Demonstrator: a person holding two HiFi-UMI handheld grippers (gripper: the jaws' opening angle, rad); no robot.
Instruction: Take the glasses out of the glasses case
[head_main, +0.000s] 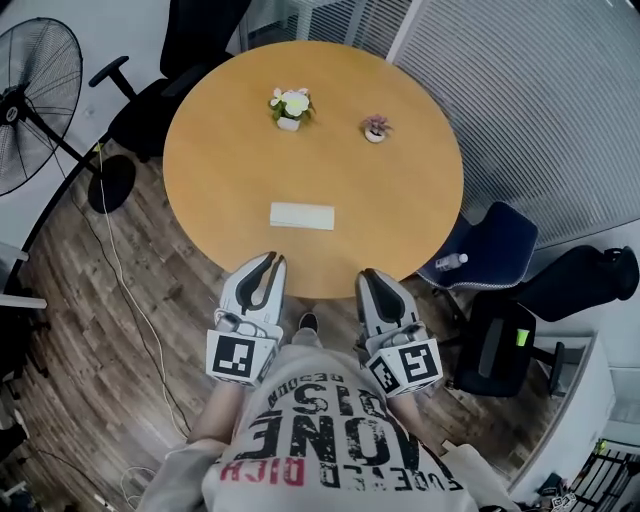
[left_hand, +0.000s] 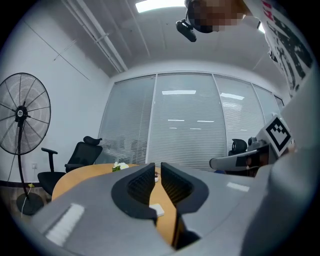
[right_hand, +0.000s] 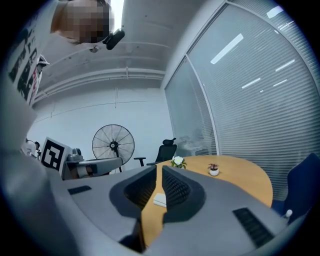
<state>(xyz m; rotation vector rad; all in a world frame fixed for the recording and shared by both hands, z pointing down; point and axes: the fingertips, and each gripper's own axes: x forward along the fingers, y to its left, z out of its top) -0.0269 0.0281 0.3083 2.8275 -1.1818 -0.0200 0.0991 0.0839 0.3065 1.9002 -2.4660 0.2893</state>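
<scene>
A white, closed glasses case (head_main: 301, 215) lies flat on the round wooden table (head_main: 225, 160), near its front edge. Both grippers hover side by side just short of that edge, pointing level at the table. My left gripper (head_main: 268, 262) is to the case's near left, its jaws a narrow slit apart with nothing between them. My right gripper (head_main: 370, 275) is to the near right, shut and empty. In the left gripper view the case (left_hand: 158, 210) shows low beyond the left gripper (left_hand: 157, 170). In the right gripper view the case (right_hand: 160, 201) shows past the right gripper (right_hand: 160, 172).
A white potted flower (head_main: 290, 106) and a small pink plant (head_main: 376, 128) stand at the table's far side. A floor fan (head_main: 35, 100) stands at left and a black office chair (head_main: 170, 70) behind the table. At right is a blue chair (head_main: 495, 250) with a bottle (head_main: 451, 261).
</scene>
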